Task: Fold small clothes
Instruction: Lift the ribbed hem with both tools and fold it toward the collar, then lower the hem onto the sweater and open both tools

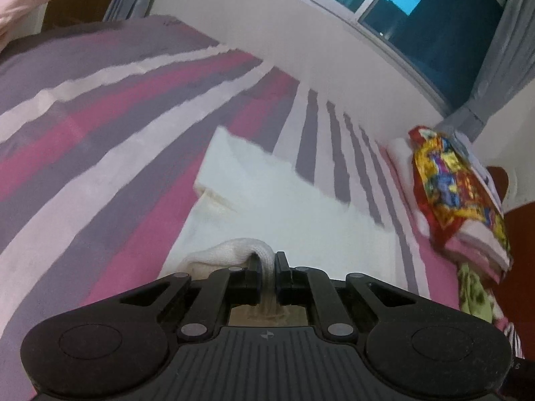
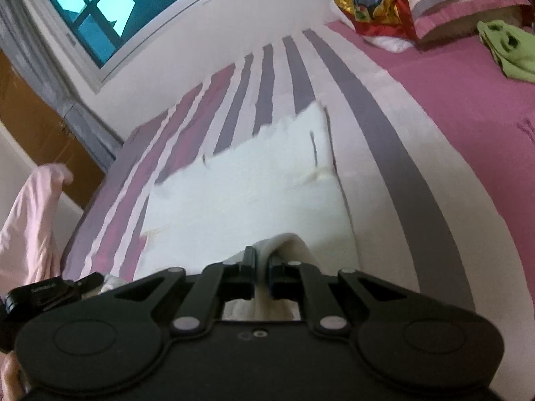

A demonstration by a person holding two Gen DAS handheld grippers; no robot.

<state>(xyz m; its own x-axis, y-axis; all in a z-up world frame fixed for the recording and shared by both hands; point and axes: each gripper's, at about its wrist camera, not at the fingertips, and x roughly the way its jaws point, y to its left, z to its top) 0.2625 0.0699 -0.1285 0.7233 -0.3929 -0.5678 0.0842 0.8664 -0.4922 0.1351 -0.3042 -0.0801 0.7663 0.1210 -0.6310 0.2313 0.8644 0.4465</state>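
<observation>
Currently:
Grippers: left gripper (image 1: 267, 267) and right gripper (image 2: 261, 264) each pinch the white garment's (image 2: 240, 187) near edge.
Progress: fold begun, unfinished on the bed (image 2: 468, 117).

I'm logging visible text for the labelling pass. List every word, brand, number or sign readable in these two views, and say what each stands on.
No text can be read for certain.
Light lettering on the black device at the lower left of the right wrist view: too small and blurred to read.
Small round mark on the left gripper body: a symbol, no letters.
Colourful printed cloth: pattern only, no legible words.
</observation>
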